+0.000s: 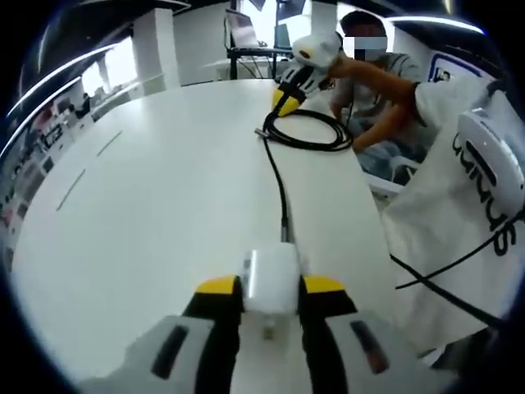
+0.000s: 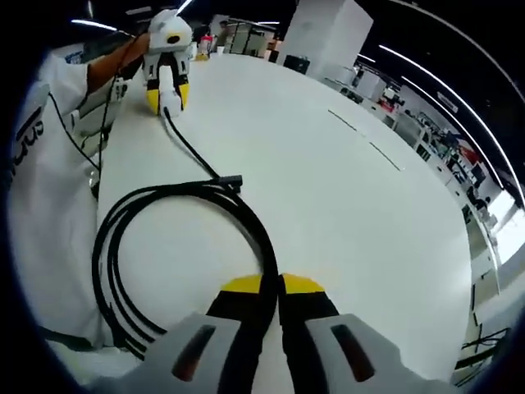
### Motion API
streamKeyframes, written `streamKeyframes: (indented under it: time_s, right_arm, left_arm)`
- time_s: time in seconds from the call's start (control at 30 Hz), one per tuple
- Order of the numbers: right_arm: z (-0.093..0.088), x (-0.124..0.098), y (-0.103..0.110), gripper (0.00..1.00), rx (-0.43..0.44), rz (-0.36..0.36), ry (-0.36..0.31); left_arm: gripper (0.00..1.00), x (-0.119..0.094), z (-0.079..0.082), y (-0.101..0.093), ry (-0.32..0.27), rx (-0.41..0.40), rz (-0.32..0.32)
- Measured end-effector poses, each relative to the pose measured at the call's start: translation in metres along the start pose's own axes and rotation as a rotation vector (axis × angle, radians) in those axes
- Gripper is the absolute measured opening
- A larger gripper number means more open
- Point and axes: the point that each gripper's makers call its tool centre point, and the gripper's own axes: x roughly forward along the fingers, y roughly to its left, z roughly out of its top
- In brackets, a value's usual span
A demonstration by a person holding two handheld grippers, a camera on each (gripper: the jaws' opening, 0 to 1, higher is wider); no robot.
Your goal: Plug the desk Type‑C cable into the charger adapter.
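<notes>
My left gripper point(image 1: 271, 289) is shut on a white charger adapter point(image 1: 271, 279) low over the white table point(image 1: 164, 205). A black Type‑C cable point(image 1: 281, 193) runs from the adapter's far face to a coil point(image 1: 310, 131); its grey plug point(image 1: 285, 235) meets the adapter, but how deep it sits I cannot tell. My right gripper point(image 1: 289, 92) is at the coil. In the right gripper view, my right gripper point(image 2: 271, 287) is shut on the coil's black cable point(image 2: 264, 246). A free plug end point(image 2: 232, 179) sticks out of the coil. The left gripper point(image 2: 166, 94) holds the far end.
A person point(image 1: 379, 78) sits at the table's far side behind the coil. The white shirt point(image 1: 459, 189) of the person holding the grippers lies along the table's edge. Desks and monitors point(image 1: 246, 33) stand beyond. Faint lines point(image 2: 365, 135) mark the tabletop.
</notes>
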Motion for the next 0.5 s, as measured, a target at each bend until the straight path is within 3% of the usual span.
streamKeyframes:
  time_s: [0.37,0.5]
  right_arm:
    - [0.011,0.015,-0.017,0.05,-0.023,-0.054,0.025]
    - [0.019,0.024,-0.025,0.05,-0.041,-0.068,0.03]
  left_arm:
    - [0.26,-0.002,0.0,0.023,-0.007,-0.01,0.017]
    - [0.26,-0.004,-0.001,0.042,-0.001,-0.008,0.034]
